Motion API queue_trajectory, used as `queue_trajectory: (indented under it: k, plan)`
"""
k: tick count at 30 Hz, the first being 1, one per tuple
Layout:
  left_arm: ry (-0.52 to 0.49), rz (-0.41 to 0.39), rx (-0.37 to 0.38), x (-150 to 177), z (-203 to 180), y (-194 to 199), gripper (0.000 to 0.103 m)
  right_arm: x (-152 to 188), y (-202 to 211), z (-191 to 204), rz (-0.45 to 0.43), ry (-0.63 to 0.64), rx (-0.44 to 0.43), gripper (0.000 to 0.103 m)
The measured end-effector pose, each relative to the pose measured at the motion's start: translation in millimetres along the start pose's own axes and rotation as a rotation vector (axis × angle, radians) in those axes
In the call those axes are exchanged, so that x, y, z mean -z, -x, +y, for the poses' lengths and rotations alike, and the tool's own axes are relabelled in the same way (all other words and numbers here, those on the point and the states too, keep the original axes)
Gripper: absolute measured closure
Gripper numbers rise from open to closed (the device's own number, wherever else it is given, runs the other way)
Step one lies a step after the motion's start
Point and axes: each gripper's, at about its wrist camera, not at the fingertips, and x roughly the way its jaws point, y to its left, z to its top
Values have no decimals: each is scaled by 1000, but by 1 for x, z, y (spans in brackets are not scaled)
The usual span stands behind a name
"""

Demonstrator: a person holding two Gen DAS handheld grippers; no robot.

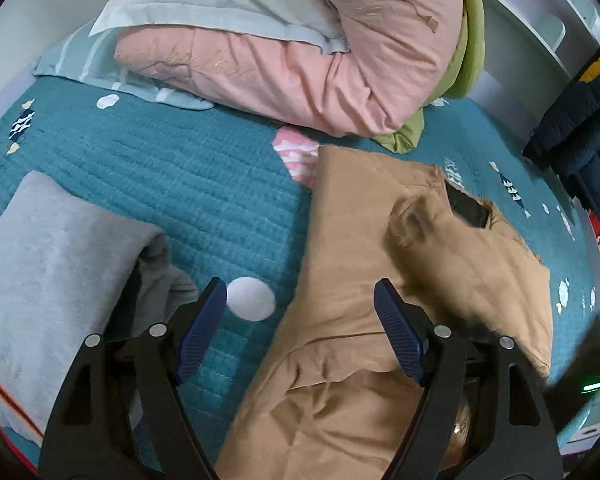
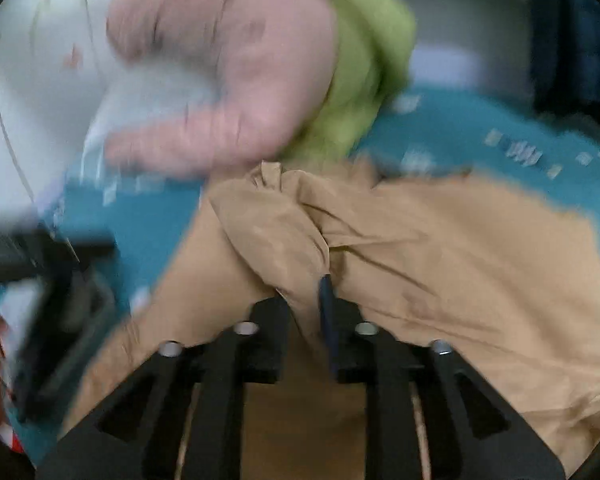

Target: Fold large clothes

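Right wrist blurred | right gripper [image 2: 304, 300] seemingly clamped on tan jacket [image 2: 440, 248] | left gripper [image 1: 300, 312] jaws apart

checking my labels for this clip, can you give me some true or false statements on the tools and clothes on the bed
1. The right tool is shut on the tan garment. True.
2. The left tool grips the grey garment. False: it is open, holding nothing.
3. The tan garment lies on a red bedspread. False: the bedspread is teal.
4. A pink quilt is piled at the far side of the bed. True.
5. The grey garment overlaps the tan one. False: teal bedspread shows between them.
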Motion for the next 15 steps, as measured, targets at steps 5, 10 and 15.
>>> queue_trajectory:
  k: [5, 10, 15]
  plan:
    - [-4, -3, 58, -1, -12, 1, 26, 6, 38, 2, -47, 30, -49, 30]
    - [-74, 8, 117, -5, -55, -7, 25, -3, 100, -57, -162, -106, 88, 30]
    - [-214, 96, 118, 6, -112, -44, 23, 15, 96, -159, -50, -435, 154, 47]
